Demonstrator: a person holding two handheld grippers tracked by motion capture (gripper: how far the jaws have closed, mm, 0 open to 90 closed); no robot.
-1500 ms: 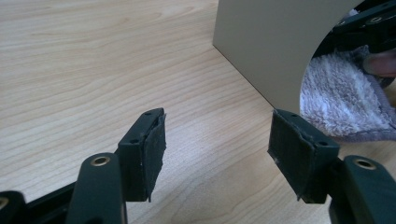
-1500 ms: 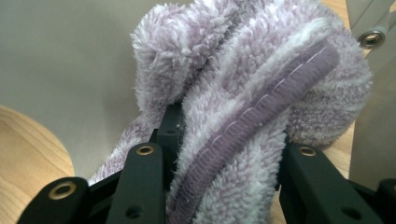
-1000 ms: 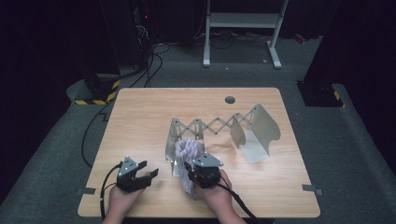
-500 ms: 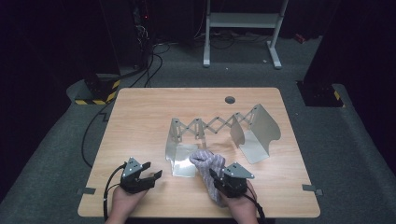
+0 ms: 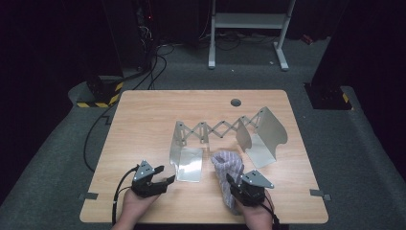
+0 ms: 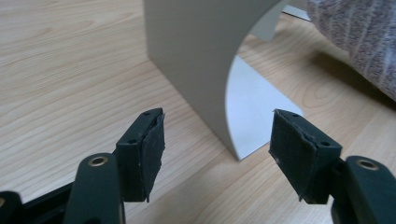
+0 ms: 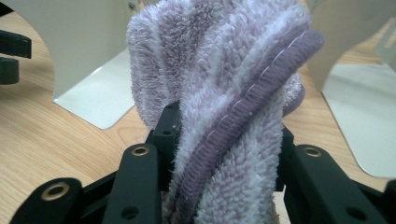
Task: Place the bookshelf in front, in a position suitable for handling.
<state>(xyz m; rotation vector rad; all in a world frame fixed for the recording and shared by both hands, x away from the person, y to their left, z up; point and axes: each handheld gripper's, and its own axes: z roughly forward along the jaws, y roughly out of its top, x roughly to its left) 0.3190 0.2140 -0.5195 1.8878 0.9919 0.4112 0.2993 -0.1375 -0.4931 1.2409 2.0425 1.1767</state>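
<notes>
The folded purple towel (image 5: 228, 165) sits near the front edge of the table (image 5: 143, 120), gripped at its near end by the right gripper (image 5: 234, 183), with its far end reaching toward the gap between the two metal bookends (image 5: 187, 158) of the folding rack (image 5: 215, 129). In the right gripper view the towel (image 7: 224, 93) bulges up between both jaws, which press into its pile, so the grip looks firm. To slot it in well, I judge the towel should be kept on edge and steered straight into the gap, clear of the plates' edges, so that it does not flop over. The right hand (image 5: 256, 215) lies low at the table's front, its gripper pointing away from the person. The left gripper (image 5: 163, 175) rests off to the left, empty and with its jaws wide apart, aimed at the left bookend (image 6: 201, 60).
</notes>
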